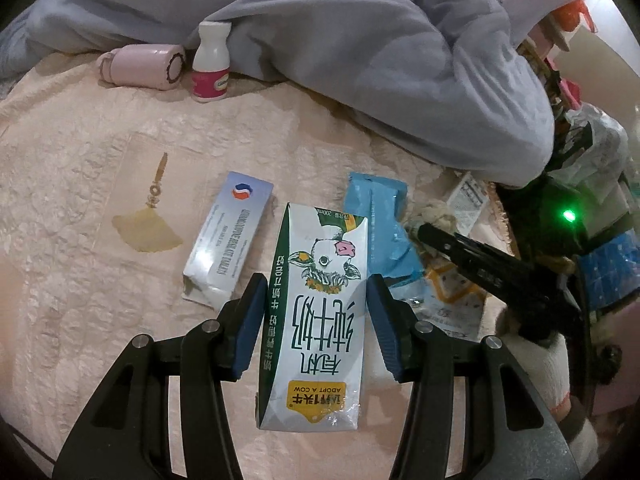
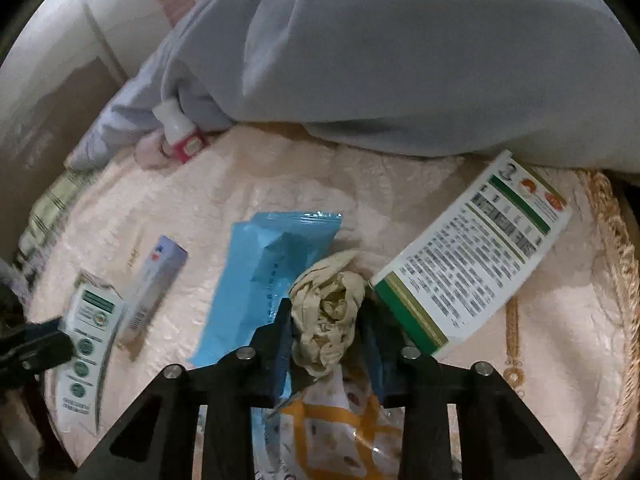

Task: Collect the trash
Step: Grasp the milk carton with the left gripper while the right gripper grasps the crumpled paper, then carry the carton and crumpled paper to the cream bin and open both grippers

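Straddling a milk carton (image 1: 316, 312), the left hand-held gripper (image 1: 316, 300) had its blue pads against the carton's two sides, grasping it on the bed (image 1: 100, 280). Just left of its fingers lay a small silver box (image 1: 228, 240); just right, a blue wrapper (image 1: 386, 228). The right hand-held gripper (image 2: 326, 320) was clenched on a crumpled beige paper wad (image 2: 326, 312), with a printed leaflet (image 2: 472, 256) to its right and a grey blanket (image 2: 400, 48) well ahead.
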`<state>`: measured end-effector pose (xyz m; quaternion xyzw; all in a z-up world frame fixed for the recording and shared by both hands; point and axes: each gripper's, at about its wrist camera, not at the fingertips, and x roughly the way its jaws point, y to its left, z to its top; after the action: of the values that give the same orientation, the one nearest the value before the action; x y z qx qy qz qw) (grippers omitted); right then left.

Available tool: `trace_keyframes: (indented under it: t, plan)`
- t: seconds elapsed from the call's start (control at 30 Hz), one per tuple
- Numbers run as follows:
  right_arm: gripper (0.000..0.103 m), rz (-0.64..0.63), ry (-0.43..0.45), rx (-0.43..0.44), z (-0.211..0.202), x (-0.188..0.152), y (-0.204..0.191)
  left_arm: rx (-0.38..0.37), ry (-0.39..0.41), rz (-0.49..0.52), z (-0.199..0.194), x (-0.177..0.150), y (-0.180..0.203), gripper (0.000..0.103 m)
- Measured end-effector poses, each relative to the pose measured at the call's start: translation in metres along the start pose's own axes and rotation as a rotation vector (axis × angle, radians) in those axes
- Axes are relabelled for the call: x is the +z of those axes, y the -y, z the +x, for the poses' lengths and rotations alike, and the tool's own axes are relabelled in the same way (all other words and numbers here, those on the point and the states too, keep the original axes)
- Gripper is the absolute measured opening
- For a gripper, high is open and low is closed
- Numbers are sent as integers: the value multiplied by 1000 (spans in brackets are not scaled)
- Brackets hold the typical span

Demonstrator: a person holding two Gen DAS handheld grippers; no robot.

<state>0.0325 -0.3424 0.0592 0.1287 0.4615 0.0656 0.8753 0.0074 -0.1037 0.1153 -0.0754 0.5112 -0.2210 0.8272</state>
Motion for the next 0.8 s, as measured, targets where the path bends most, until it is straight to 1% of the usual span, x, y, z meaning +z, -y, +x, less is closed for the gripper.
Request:
trace_keyframes:
  t: [0.13, 0.2, 0.37, 0.53, 0.67, 0.8]
  plan:
    - [28, -31, 76, 59, -40, -10, -7, -41, 14, 10, -10, -2, 16, 49]
    - [28, -49, 93, 81, -62, -17, -11, -61, 21, 26, -16, -6, 29, 49]
    - [28, -84, 118, 82, -112, -51, -13, -101, 16, 76, -23, -22, 70, 49]
    - [28, -78, 146, 26, -153, -91, 2, -137, -20, 144, -18, -46, 117, 49]
    - [28, -48, 145, -32, -185, -126, 28, -169, -45, 211, -15, -66, 161, 49]
    - [28, -16, 148, -91, -211, -153, 52, -200, -65, 274, -10, -83, 206, 49]
